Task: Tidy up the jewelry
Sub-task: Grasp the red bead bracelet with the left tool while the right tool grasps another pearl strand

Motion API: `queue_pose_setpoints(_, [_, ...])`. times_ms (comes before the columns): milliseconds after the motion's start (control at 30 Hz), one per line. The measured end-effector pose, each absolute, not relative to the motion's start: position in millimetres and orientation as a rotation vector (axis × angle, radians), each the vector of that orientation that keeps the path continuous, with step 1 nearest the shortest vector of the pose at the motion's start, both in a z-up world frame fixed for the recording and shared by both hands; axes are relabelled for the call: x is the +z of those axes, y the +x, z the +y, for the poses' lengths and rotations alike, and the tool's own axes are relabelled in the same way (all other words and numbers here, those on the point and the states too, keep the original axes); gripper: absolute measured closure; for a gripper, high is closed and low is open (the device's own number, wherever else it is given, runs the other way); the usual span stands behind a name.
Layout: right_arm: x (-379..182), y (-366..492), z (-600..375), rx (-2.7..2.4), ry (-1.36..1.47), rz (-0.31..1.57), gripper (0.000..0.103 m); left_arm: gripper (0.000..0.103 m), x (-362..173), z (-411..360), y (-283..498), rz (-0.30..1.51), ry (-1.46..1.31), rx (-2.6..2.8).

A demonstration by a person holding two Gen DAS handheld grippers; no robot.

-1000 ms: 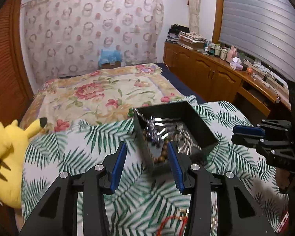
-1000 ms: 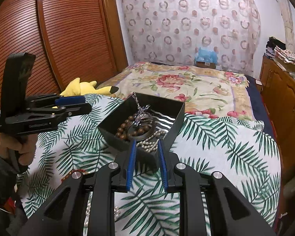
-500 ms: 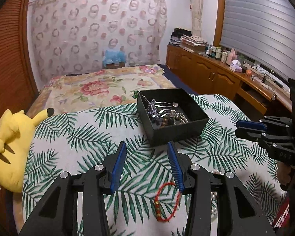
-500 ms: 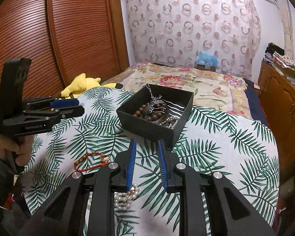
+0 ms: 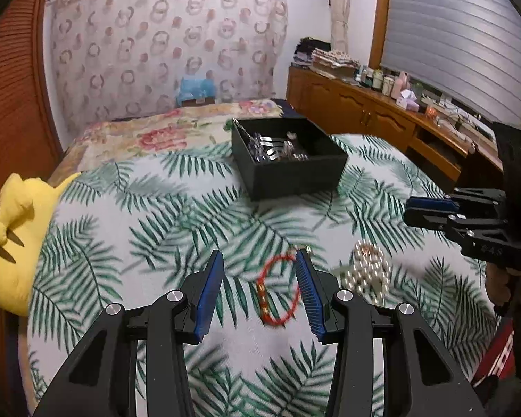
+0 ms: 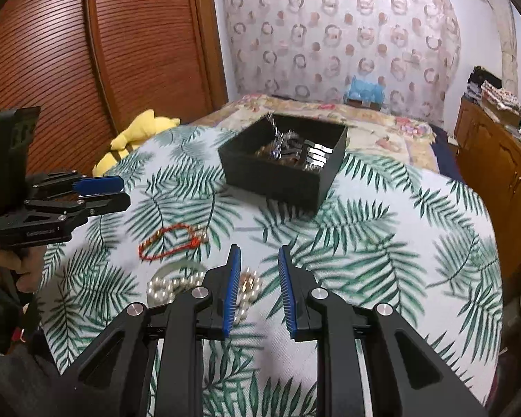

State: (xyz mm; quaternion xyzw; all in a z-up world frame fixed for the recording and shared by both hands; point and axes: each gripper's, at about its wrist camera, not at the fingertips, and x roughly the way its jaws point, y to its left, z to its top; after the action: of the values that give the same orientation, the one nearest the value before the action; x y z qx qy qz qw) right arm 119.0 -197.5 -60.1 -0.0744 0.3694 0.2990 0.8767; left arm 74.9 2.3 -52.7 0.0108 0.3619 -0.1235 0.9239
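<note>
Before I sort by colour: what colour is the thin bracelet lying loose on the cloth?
Red, with a few small gold beads; the bracelet shows best in the left wrist view.

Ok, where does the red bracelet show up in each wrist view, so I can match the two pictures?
Left wrist view: red bracelet lies low and centre on the palm-leaf bedspread, between the left gripper fingers.
Right wrist view: red bracelet sits left of centre, beyond the pearl strand.
Shared landmark: the black jewelry box, farther back in both.

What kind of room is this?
Most likely a bedroom: there's a bed with a flowery cover, a yellow plush toy beside it, and a wooden sideboard under the window.
</note>
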Motion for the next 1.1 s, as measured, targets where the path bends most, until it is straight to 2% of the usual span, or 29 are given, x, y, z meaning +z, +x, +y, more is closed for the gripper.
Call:
queue_pose_setpoints(400, [-100.6,137.1,-179.8,0.584,-0.237,0.888,0.079,0.062,-85.8,-0.7,86.3,0.827,0.041,-0.261])
queue_pose_setpoints(633, [-105.3,143.6,-174.6,0.546,-0.298,0.889,0.079,0.064,-89.4,-4.4,91.2,0.841,0.047,-0.264])
queue_pose_setpoints(767, [-105.2,145.0,-173.2,0.551,-0.307,0.885,0.079,0.074,-92.6,-6.2,98.1,0.855,0.049,-0.267])
queue_pose_setpoints(867, [-104.8,143.4,-174.8,0.563,-0.303,0.881,0.094,0.078,-95.8,-8.3,102.6,0.864,0.055,-0.27])
queue_pose_setpoints(1100, [-87.3,135.5,-181.7,0.57,-0.264,0.817,0.094,0.085,-101.8,-14.8,109.8,0.866,0.085,-0.26])
